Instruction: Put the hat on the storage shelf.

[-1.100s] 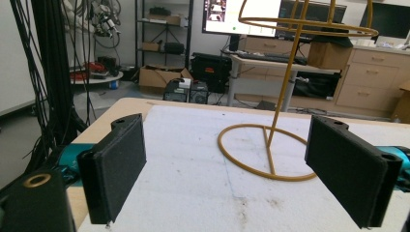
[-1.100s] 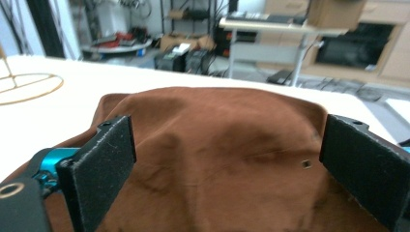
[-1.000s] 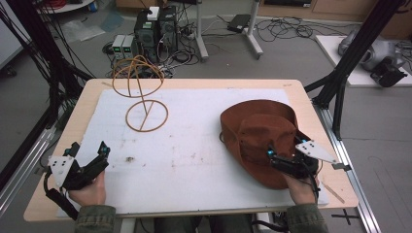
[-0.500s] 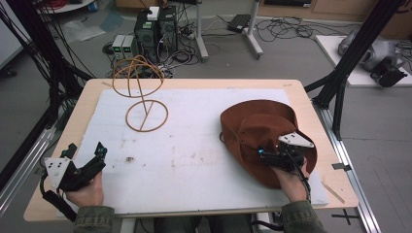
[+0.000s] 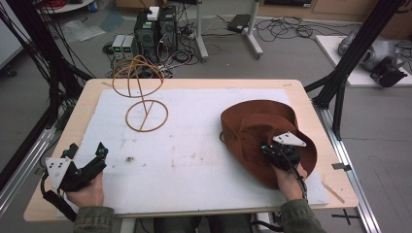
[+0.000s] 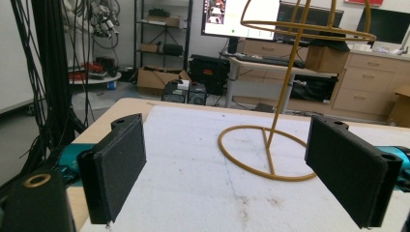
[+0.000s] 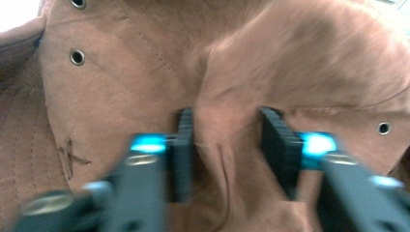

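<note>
A brown brimmed hat (image 5: 257,121) lies on the right of the white mat. My right gripper (image 5: 266,148) is pushed into its crown; its jaws have just been closing, and in the right gripper view a bunched fold of the hat (image 7: 290,58) is pinched between the pads of this gripper (image 7: 227,123). My left gripper (image 5: 87,148) rests at the near left of the table, held by a hand. Its pads stand wide apart with nothing between them in the left gripper view (image 6: 227,145). A yellow wire stand (image 5: 145,130) rises at the far left, also ahead of the left jaws (image 6: 275,121).
A white foam mat (image 5: 194,145) covers most of the wooden table (image 5: 63,136). Black frame posts stand at the table's left and right. Computers, cables and other gear lie on the floor beyond the far edge.
My right gripper moved in over the hat's near side and down onto the crown, and its jaws closed on a fold of fabric. The left gripper has stayed put.
</note>
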The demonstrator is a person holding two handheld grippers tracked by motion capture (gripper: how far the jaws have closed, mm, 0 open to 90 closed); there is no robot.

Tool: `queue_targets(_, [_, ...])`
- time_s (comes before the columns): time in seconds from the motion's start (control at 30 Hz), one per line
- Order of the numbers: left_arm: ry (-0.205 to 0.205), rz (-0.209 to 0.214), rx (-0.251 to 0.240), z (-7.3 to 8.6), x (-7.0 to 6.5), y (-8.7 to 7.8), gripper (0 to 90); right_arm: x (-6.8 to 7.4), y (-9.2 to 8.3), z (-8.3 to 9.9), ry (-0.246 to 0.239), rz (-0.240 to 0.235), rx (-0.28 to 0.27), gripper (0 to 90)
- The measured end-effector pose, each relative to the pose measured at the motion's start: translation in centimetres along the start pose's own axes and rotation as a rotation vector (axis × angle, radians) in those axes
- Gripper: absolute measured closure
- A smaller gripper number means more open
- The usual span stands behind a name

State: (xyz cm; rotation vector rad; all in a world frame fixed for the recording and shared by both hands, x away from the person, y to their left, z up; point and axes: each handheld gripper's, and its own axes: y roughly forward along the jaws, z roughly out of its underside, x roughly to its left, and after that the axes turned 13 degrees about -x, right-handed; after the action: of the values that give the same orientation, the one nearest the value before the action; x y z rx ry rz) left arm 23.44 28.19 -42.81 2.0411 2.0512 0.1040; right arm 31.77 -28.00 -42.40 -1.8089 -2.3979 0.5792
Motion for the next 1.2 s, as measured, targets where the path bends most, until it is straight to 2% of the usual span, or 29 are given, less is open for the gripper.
queue_targets(0.07, [0.001,0.007,0.003,0.0,0.0,0.0,14.9,-0.2,-0.1,-0.1,0.041,-0.003,0.018,83.8])
queue_targets(0.1, [0.002,0.007,0.005,0.0,0.0,0.0,14.9,-0.2,-0.1,-0.2,0.064,0.005,0.028,85.9])
queue_targets(0.2, [0.0,0.008,0.0,0.0,-0.1,0.0,14.9,-0.5,-0.4,-0.4,0.13,0.009,0.027,87.1])
queue_targets(0.3, [-0.001,0.009,0.001,0.0,-0.1,0.0,14.9,-0.7,-0.8,-0.4,0.152,0.014,0.009,87.3])
queue_targets(0.33, [-0.001,0.008,0.0,0.0,-0.1,0.0,14.9,-0.9,-1.1,-0.3,0.166,0.02,-0.019,87.3])
queue_targets(0.4, [0.001,0.01,0.0,0.0,-0.1,0.0,14.9,-0.9,-1.2,-0.3,0.168,0.022,-0.036,87.3])
queue_targets(0.47, [0.001,0.01,0.0,0.0,-0.1,0.0,14.9,-0.8,-1.8,-0.4,0.165,0.037,-0.08,87.3])
queue_targets(0.5, [0.0,0.01,-0.001,0.0,-0.1,0.0,14.9,-0.8,-1.8,-0.4,0.165,0.037,-0.08,87.3])
queue_targets(0.57, [0.0,0.01,-0.001,0.0,-0.1,0.0,14.9,-0.8,-2.0,-0.4,0.148,0.051,-0.117,87.2])
queue_targets(0.7, [-0.001,0.008,0.001,0.0,-0.1,0.0,14.9,-0.6,-3.3,-0.7,0.115,0.068,-0.259,87.1])
queue_targets(0.73, [-0.001,0.007,0.002,0.0,-0.1,0.0,14.9,-0.6,-3.3,-0.7,0.115,0.068,-0.259,87.1])
queue_targets(0.77, [-0.002,0.007,0.001,0.0,0.0,0.0,14.9,-0.4,-3.9,-1.0,0.09,0.071,-0.329,87.1])
queue_targets(0.8, [-0.002,0.007,0.001,0.0,0.0,0.0,14.9,-0.2,-4.2,-1.1,0.082,0.071,-0.366,87.1])
queue_targets(0.83, [-0.002,0.007,0.001,0.0,0.0,0.0,14.9,-0.2,-4.2,-1.1,0.082,0.071,-0.366,87.1])
queue_targets(0.9, [-0.003,0.008,0.001,0.0,0.0,0.0,14.9,0.1,-4.8,-1.3,0.066,0.069,-0.426,87.0])
queue_targets(0.97, [-0.003,0.009,0.002,0.0,0.0,0.0,14.9,0.4,-5.2,-1.5,0.057,0.072,-0.465,87.0])
queue_targets(1.2, [-0.007,0.007,0.004,0.1,0.0,-0.1,14.9,0.5,-5.7,-1.6,0.114,0.057,-0.534,87.0])
